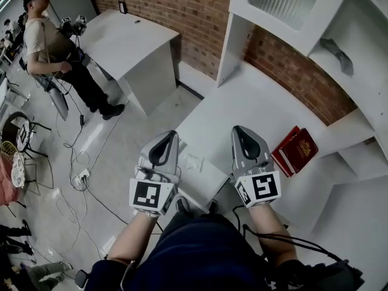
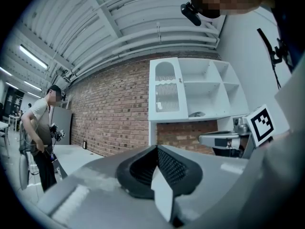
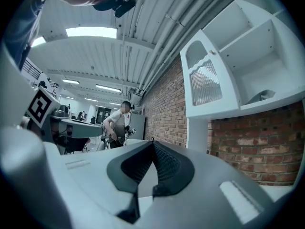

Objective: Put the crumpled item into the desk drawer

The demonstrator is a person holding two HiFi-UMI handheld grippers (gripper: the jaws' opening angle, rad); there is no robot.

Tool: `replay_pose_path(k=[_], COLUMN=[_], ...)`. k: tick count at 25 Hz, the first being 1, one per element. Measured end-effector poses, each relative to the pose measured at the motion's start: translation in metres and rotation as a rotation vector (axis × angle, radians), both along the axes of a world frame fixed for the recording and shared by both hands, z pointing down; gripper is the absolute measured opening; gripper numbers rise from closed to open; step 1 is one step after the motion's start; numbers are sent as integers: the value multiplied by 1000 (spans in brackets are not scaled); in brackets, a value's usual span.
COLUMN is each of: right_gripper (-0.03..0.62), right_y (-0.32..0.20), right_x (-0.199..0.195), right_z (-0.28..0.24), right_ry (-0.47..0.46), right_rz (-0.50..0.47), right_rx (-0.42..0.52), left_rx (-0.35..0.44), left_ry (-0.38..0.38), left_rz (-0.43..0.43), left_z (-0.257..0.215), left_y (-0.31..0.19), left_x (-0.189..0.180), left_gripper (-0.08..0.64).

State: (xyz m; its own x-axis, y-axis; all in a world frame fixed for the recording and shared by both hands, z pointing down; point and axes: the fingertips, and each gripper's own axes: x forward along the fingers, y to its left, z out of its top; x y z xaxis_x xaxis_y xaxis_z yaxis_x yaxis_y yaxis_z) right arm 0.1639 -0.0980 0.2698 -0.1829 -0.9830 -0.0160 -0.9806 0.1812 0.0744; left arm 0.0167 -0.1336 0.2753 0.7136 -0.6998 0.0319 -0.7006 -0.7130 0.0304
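Note:
A small white crumpled item [image 1: 194, 162] lies on the white desk [image 1: 242, 105] near its front edge, between my two grippers. My left gripper [image 1: 165, 139] hangs just left of it, jaws shut and empty. My right gripper [image 1: 241, 132] hovers over the desk to the item's right, also shut with nothing in it. Each points away from me, level with the other. In the left gripper view the closed left gripper [image 2: 156, 149] faces the brick wall and the right gripper [image 2: 224, 140] shows beside it. The right gripper [image 3: 152, 144] appears closed in its own view. I cannot make out the drawer.
Two red books [image 1: 295, 150] lie on the desk at the right. A white shelf unit [image 1: 315, 17] rises over the desk, with a dark object [image 1: 336, 54] on one shelf. A second white table [image 1: 130, 38] and a standing person [image 1: 51, 47] are at the far left; cables [image 1: 79, 174] run across the floor.

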Motion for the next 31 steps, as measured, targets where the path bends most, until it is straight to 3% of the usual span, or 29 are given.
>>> replay_pose_path(k=[31], right_gripper=[2], right_y=[-9], right_x=[10], right_z=[11], right_ry=[-25], right_rz=[-33], right_rx=[-26], left_rx=[-33], left_ry=[-33], left_rz=[-13], left_z=[16], left_y=[-6], left_x=[13], left_gripper=[3])
